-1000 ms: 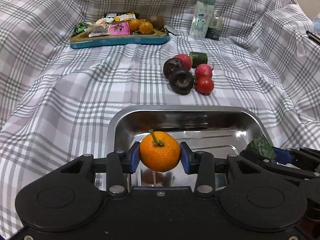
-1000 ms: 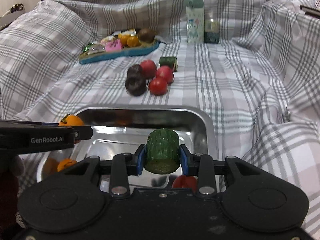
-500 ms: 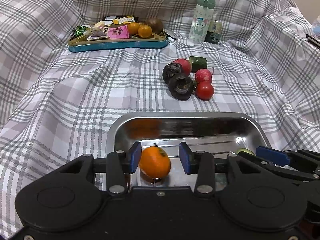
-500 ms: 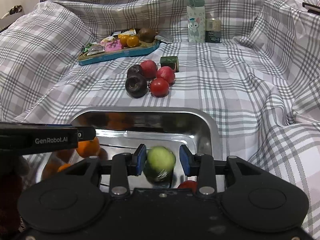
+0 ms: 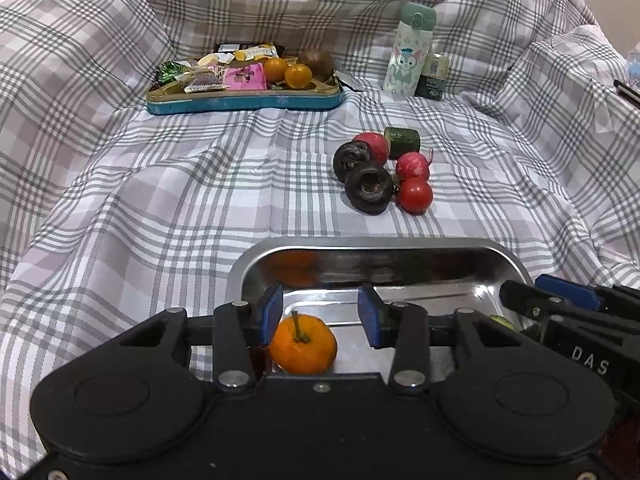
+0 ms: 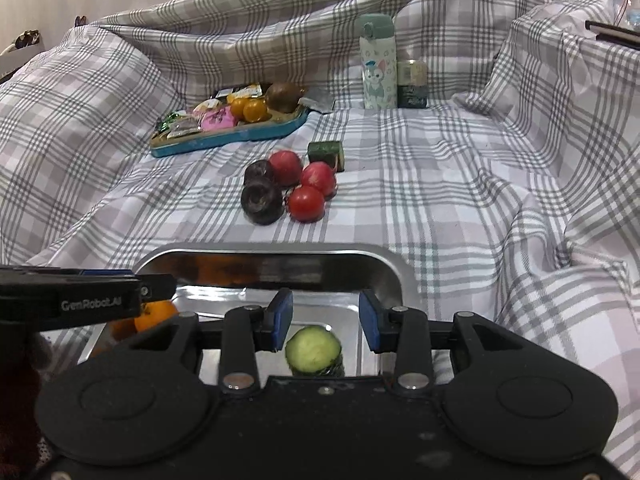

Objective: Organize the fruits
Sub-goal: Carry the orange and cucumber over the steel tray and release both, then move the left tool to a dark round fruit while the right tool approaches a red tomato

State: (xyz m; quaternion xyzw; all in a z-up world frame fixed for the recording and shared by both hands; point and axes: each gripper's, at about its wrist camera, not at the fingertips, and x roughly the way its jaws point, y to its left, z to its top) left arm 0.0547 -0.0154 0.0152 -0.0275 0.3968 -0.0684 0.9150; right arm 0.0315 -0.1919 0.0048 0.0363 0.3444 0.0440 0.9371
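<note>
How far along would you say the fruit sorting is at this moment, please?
Done: a mandarin and a cucumber piece lie in the steel tray. In hand: nothing; the left gripper and right gripper are both open above them. Left: the cluster on the cloth, namely two dark fruits, three red ones and another cucumber chunk.

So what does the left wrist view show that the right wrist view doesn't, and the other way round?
Only the left wrist view shows the whole orange, stem up, lying in the metal tray under the open left gripper. Only the right wrist view shows the cucumber piece, cut face up, under the open right gripper. Both show the tray, the fruit cluster on the cloth, the blue snack tray and the bottle.
</note>
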